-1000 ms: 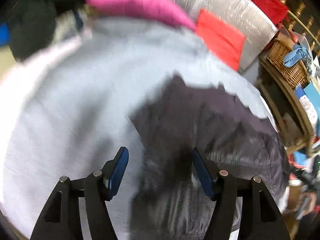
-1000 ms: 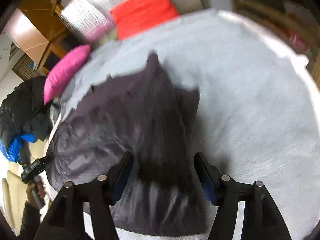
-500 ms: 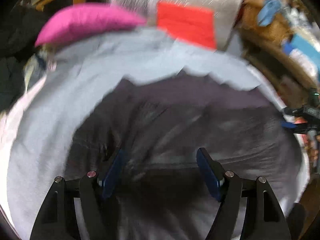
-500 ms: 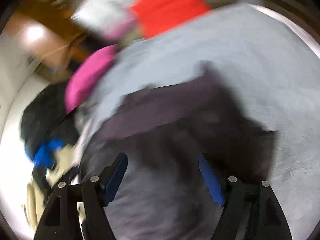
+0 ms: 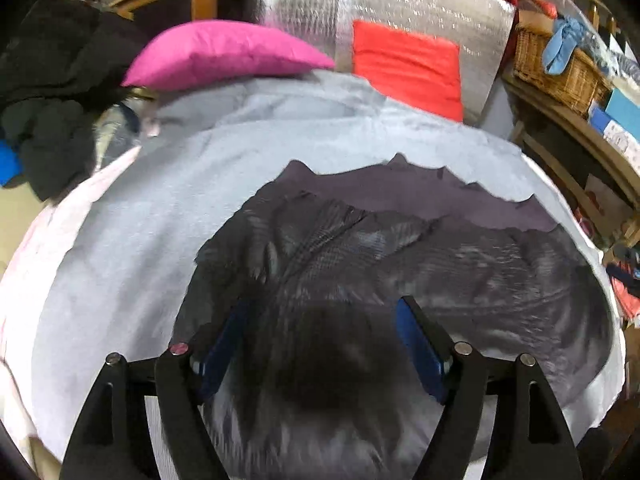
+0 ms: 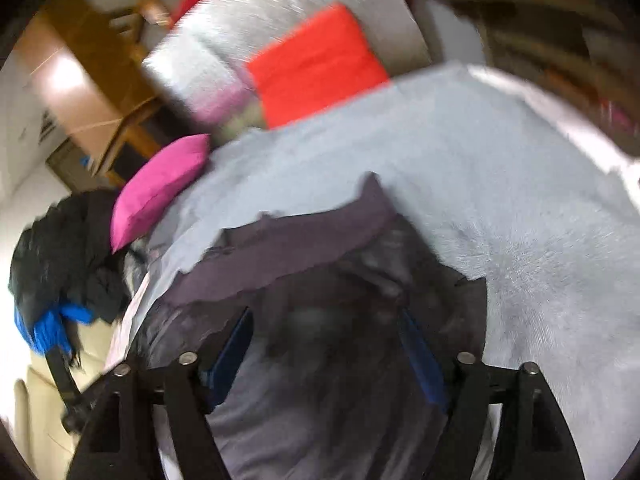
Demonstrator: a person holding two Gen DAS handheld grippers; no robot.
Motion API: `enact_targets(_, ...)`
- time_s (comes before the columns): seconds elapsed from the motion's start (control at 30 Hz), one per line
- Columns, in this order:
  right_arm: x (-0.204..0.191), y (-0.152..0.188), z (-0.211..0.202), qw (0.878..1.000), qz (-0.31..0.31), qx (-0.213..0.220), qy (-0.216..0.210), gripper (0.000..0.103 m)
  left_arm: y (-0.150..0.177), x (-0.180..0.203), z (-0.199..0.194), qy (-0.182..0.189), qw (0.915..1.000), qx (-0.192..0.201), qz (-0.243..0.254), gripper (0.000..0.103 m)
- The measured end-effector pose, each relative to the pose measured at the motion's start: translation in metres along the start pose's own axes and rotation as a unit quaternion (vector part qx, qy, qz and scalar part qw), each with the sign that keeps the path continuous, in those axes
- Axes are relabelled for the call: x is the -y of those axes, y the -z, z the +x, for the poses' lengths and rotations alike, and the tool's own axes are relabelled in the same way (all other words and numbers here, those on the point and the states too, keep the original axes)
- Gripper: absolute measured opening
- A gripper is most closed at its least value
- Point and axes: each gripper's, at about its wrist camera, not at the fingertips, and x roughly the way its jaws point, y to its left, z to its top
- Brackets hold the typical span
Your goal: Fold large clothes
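Observation:
A large dark grey garment (image 5: pixel 420 264) lies spread on a bed covered by a pale grey blanket (image 5: pixel 160 208). Its far edge shows a purple-grey lining (image 5: pixel 400 188). My left gripper (image 5: pixel 322 312) is open and empty, hovering over the garment's near left part. In the right wrist view the same garment (image 6: pixel 304 252) lies below my right gripper (image 6: pixel 326 320), which is open and empty above the garment's right part. That view is blurred.
A pink pillow (image 5: pixel 224 52) and a red cushion (image 5: pixel 408 68) lie at the bed's head against a silver padded board (image 5: pixel 400 4). Dark clothes (image 5: pixel 52 80) are piled at the left. A wicker basket (image 5: pixel 560 60) sits on wooden shelves at the right.
Both grippers have swung over the garment: the left view has turned right, onto the garment's middle, and the right view has turned left. Both stay open and empty.

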Motion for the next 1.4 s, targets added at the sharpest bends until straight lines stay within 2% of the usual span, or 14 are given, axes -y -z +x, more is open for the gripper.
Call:
enact_targets(0.13,-0.032,0.041,-0.031,0.999,-0.046,0.017,0.004,0.083,0.014,0.007,-0.020,-0.004,0.9999,0.003,-0.011,0.080)
enact_targets(0.17,-0.038,0.055,-0.034,0.998,-0.057,0.022,0.021,0.083,0.022,0.009,-0.026,-0.005,0.9999,0.001,-0.013,0.080)
enact_targets(0.23,-0.039,0.074,-0.030,0.997,-0.066,0.020,0.041,0.083,0.031,0.013,-0.034,-0.003,0.9998,-0.004,-0.017,0.080)
enact_targets(0.3,-0.034,0.090,-0.010,0.994,-0.074,-0.002,0.077,0.084,0.036,0.017,-0.035,-0.002,0.9997,-0.010,-0.020,0.080)
enact_targets(0.37,-0.030,0.097,0.006,0.991,-0.086,-0.019,0.105,0.084,0.044,0.020,-0.046,0.001,0.9997,-0.012,-0.020,0.080)
enact_targets(0.43,-0.038,0.097,-0.002,0.988,-0.091,-0.010,0.121,0.084,0.050,0.022,-0.059,0.003,0.9999,-0.004,-0.015,0.080)
enact_targets(0.5,-0.056,0.096,-0.029,0.990,-0.099,0.025,0.097,0.084,0.055,0.024,-0.073,-0.001,0.9999,0.010,-0.013,0.080)
enact_targets(0.57,-0.076,0.103,-0.056,0.985,-0.124,0.060,0.099,0.084,0.060,0.027,-0.085,-0.001,0.9997,0.021,-0.013,0.082)
enact_targets(0.67,-0.094,0.125,-0.087,0.982,-0.134,0.088,0.097,0.090,0.070,0.034,-0.101,-0.002,0.9994,0.034,-0.007,0.084)
enact_targets(0.83,-0.113,0.176,-0.115,0.984,-0.117,0.090,0.098,0.090,0.093,0.051,-0.131,-0.040,0.9973,0.061,0.012,0.092)
enact_targets(0.93,-0.119,0.202,-0.130,0.983,-0.107,0.093,0.114,0.092,0.102,0.059,-0.146,-0.043,0.9960,0.077,0.011,0.093)
enact_targets(1.0,-0.121,0.208,-0.135,0.982,-0.105,0.093,0.125,0.097,0.103,0.062,-0.153,-0.039,0.9959,0.081,0.012,0.093)
enact_targets(1.1,-0.126,0.211,-0.137,0.977,-0.120,0.093,0.150,0.098,0.102,0.070,-0.160,-0.047,0.9940,0.095,0.025,0.099)
enact_targets(1.4,-0.131,0.208,-0.140,0.974,-0.133,0.094,0.158,0.098,0.101,0.076,-0.166,-0.031,0.9940,0.102,0.022,0.102)
